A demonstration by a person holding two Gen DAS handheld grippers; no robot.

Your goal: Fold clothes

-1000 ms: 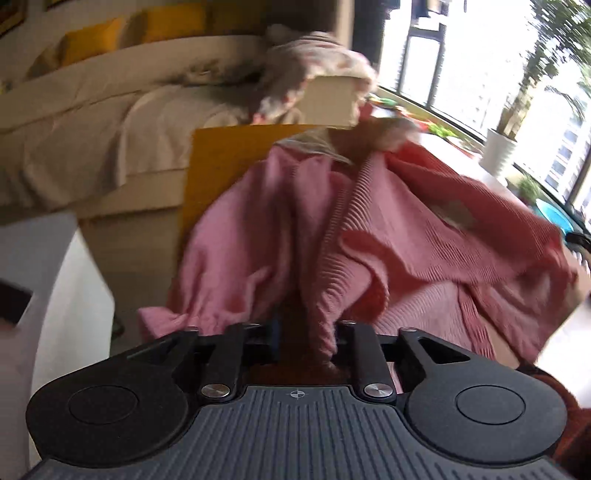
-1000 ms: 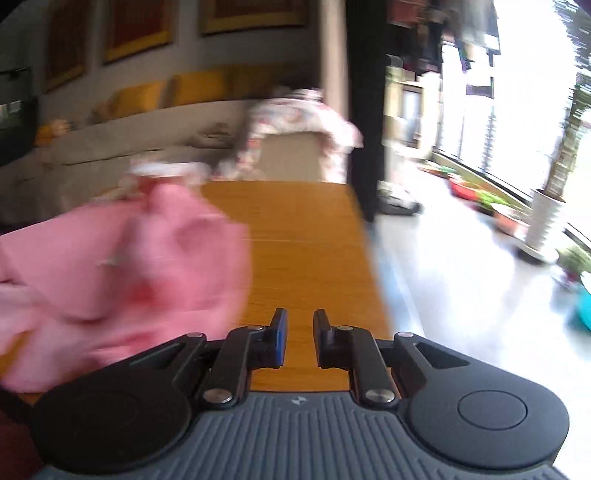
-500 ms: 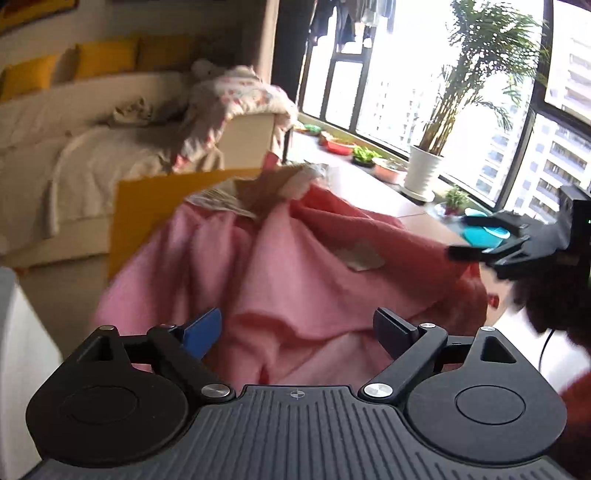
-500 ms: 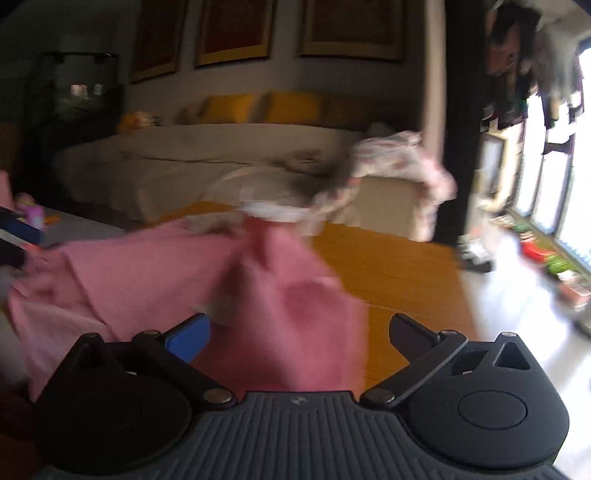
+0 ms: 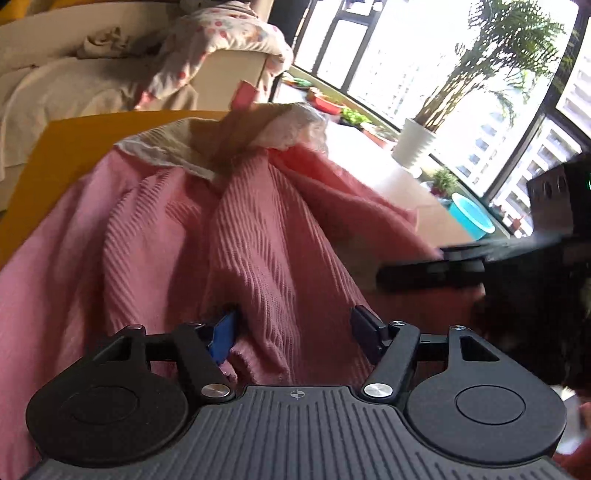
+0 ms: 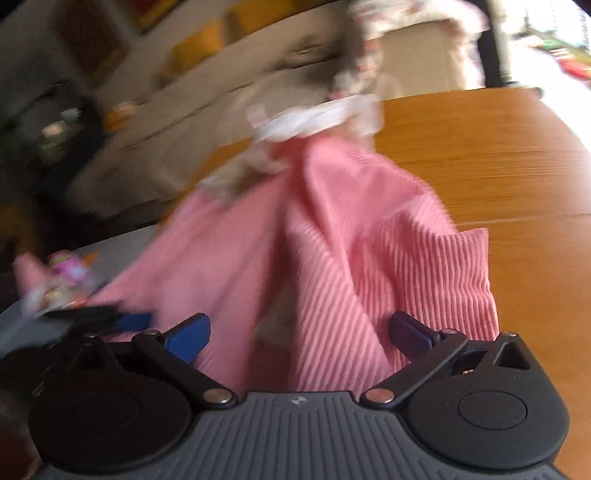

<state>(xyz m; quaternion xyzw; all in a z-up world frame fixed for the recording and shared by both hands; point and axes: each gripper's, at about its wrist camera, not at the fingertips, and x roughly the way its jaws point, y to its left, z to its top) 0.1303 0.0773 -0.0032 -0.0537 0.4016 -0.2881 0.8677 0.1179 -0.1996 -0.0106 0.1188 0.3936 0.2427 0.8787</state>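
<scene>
A pink ribbed knit garment (image 5: 192,236) lies bunched on the wooden table (image 5: 66,147), with a white and beige lace-edged cloth (image 5: 229,136) at its far end. My left gripper (image 5: 295,332) is open with a ridge of the pink fabric between its fingers. The right gripper shows in the left wrist view as a dark shape (image 5: 436,269) at the garment's right edge. In the right wrist view my right gripper (image 6: 299,332) is open with a fold of the pink garment (image 6: 332,258) between its fingers. The view is blurred.
The wooden table (image 6: 498,155) extends to the right of the garment. A beige sofa (image 5: 74,74) with a floral blanket (image 5: 229,33) stands behind the table. A potted palm (image 5: 417,140) and a turquoise basin (image 5: 469,218) stand by the windows.
Both grippers went from shut to open, then came down close over the pink garment. The left jaws have narrowed a little around a ridge of fabric.
</scene>
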